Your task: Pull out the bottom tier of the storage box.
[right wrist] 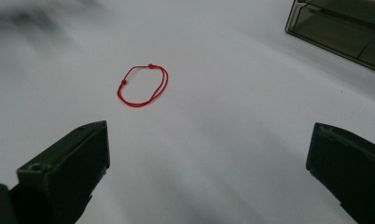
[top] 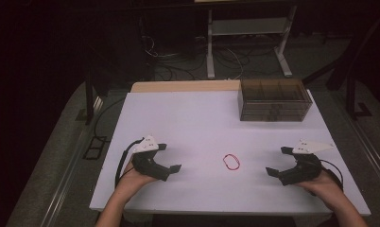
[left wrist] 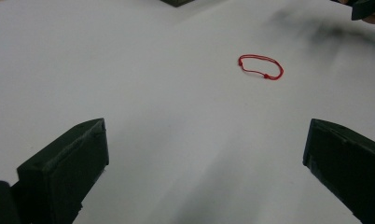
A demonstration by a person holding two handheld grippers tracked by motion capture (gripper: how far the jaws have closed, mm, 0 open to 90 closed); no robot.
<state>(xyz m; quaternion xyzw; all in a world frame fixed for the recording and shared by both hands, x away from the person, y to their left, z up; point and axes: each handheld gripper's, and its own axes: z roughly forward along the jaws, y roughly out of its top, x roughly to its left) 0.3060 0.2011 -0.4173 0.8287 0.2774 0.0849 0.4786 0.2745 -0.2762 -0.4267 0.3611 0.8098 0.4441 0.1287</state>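
Red string loop (top: 232, 161) lay flat on the white counter (top: 202, 123), between both grippers and apart from each. Left gripper (top: 171, 157) and right gripper (top: 276, 161) were both wide open, nothing between jaws. Smoked drawer box (top: 274, 100) sat at far right corner.

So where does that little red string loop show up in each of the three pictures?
High view: red string loop lies on the white table, between both grippers.
Left gripper view: upper right.
Right gripper view: upper left.
Shared landmark: the dark clear drawer box, top right in the right gripper view.
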